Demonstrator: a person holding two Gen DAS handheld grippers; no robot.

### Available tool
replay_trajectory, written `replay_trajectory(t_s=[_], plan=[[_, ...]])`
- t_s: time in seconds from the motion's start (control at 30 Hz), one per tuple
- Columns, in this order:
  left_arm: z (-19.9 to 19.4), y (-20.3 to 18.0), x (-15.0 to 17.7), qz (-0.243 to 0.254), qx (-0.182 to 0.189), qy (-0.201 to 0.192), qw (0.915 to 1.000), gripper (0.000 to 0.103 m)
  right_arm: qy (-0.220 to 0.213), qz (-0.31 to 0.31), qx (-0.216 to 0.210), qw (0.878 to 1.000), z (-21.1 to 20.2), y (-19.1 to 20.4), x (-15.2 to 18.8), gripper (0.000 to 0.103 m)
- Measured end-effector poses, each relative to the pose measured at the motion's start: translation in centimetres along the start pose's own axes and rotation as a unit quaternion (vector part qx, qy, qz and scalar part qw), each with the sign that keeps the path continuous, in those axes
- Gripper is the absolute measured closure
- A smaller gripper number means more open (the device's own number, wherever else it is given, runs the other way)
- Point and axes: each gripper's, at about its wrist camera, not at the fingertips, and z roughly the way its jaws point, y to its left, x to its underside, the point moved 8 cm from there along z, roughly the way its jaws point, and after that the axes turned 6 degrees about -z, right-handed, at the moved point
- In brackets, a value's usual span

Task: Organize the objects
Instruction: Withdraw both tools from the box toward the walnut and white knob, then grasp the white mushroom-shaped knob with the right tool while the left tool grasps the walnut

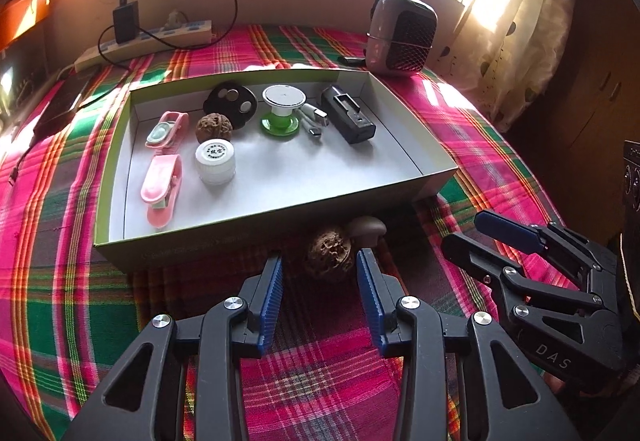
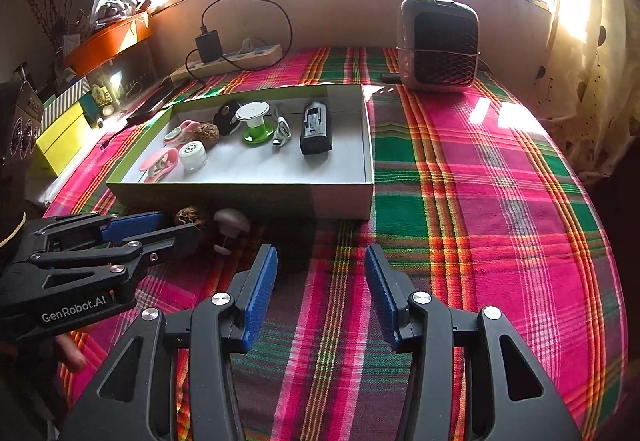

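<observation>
The left gripper [image 1: 320, 273] sits low over the plaid cloth [image 1: 320, 381] with its jaws spread wide and nothing between the blue pads. A wrinkled brown walnut [image 1: 329, 252] lies on the cloth just ahead of the fingertips, in line with the gap and slightly toward the right pad, not touching either as far as the shadow allows one to tell. Just beside it on the right stands a small brown mushroom-shaped piece [image 1: 367, 228], close against the near wall of the shallow cardboard box [image 1: 256, 237].

Inside the box, from left to right, lie two pink clips [image 1: 162, 189], a second walnut [image 1: 214, 127] with a white screw cap [image 1: 215, 161] in front of it, a black round piece [image 1: 231, 103] with metal discs, a white-and-green spool [image 1: 283, 111], a folded white cable [image 1: 314, 119] and a black rectangular device [image 1: 348, 119].

Further right, the right gripper [image 2: 321, 261] hovers over bare cloth with its jaws also wide apart and empty. From its view the loose walnut [image 2: 190, 217] and mushroom piece [image 2: 230, 227] lie well off to its left, beside the tips of the left gripper. A small heater [image 2: 438, 45] stands behind the box at the far right.
</observation>
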Motion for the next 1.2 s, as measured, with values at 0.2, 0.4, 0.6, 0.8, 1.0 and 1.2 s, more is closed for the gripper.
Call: replay_trajectory(t_s=[0.2,0.4,0.6,0.8,1.0,1.2], plan=[[0.9,-0.2,-0.2,0.0,-0.005,0.009,0.9999,0.068,0.002,0.003,-0.001,1.0,0.2,-0.3,0.1,0.056],[1.1,-0.4,-0.3,0.003,-0.011,0.008,0.9999,0.068,0.004,0.002,-0.003,1.0,0.3,-0.3,0.1,0.056],[1.1,-0.4,-0.3,0.002,-0.011,0.008,0.9999,0.068,0.008,-0.002,-0.004,1.0,0.5,0.1,0.3,0.056],[0.8,0.0,0.0,-0.006,-0.011,0.006,0.9999,0.076,0.012,-0.004,-0.01,1.0,0.6,0.7,0.2,0.056],[0.1,0.9,0.4,-0.014,-0.02,0.001,0.9997,0.076,0.019,-0.005,-0.016,1.0,0.9,1.6,0.1,0.056],[-0.9,2.5,1.2,-0.029,-0.034,-0.006,0.999,0.076,0.018,-0.01,-0.03,0.999,1.5,3.2,-0.7,0.056]])
